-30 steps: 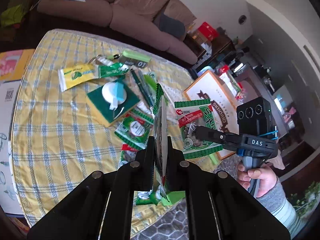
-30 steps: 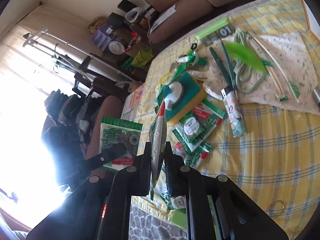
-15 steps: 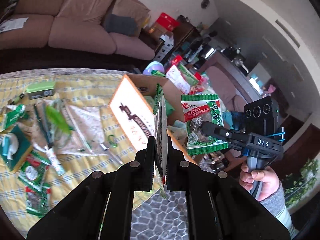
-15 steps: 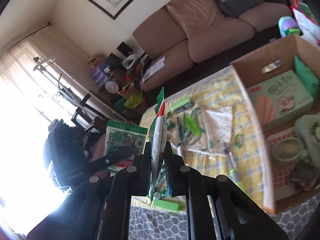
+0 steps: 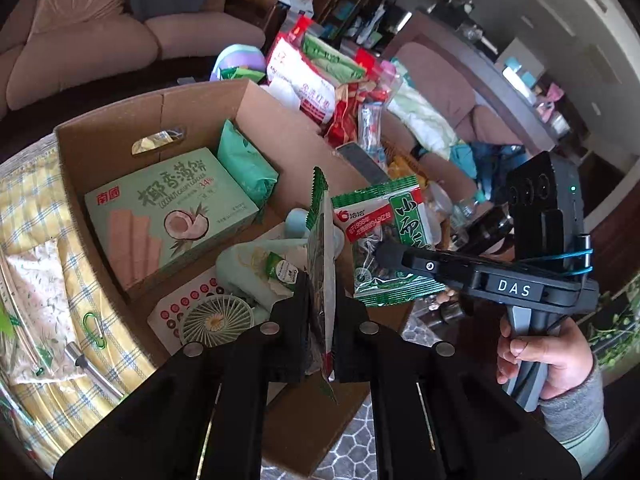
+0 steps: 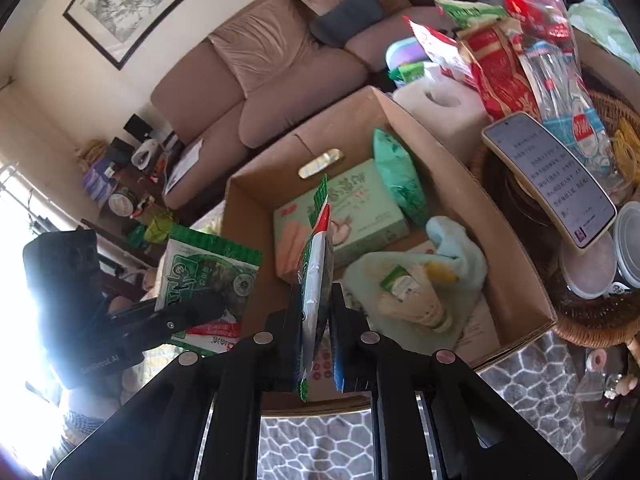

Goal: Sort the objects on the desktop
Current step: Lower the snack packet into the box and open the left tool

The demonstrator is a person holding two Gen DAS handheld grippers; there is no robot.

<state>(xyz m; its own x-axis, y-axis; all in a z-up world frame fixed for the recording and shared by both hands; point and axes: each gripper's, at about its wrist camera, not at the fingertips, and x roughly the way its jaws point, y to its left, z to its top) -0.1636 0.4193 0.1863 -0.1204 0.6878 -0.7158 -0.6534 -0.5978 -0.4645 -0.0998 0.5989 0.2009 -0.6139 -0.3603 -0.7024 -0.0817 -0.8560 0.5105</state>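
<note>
My left gripper point(image 5: 320, 316) is shut on a green snack packet point(image 5: 322, 248), held edge-on above the open cardboard box point(image 5: 108, 128). My right gripper point(image 6: 314, 320) is shut on a second green snack packet point(image 6: 318, 264), also over the box point(image 6: 460, 168). Each gripper shows in the other's view: the right one point(image 5: 380, 254) with its packet point(image 5: 384, 236), the left one point(image 6: 212, 306) with its packet point(image 6: 208, 276). The box holds a green wafer box point(image 5: 168, 216), a green pouch point(image 5: 244, 164), a small fan point(image 5: 216, 320) and a light cloth point(image 6: 420, 280).
The yellow checked tablecloth point(image 5: 32, 208) with a carabiner point(image 5: 94, 328) lies left of the box. A phone point(image 6: 548, 176) rests on a wicker basket point(image 6: 600, 320) to the right. Snack bags point(image 6: 500, 52), a tissue roll point(image 6: 440, 108) and a brown sofa point(image 6: 280, 64) stand behind.
Both grippers have swung from over the table clutter to over the cardboard box, each still holding its packet. The box now fills both views.
</note>
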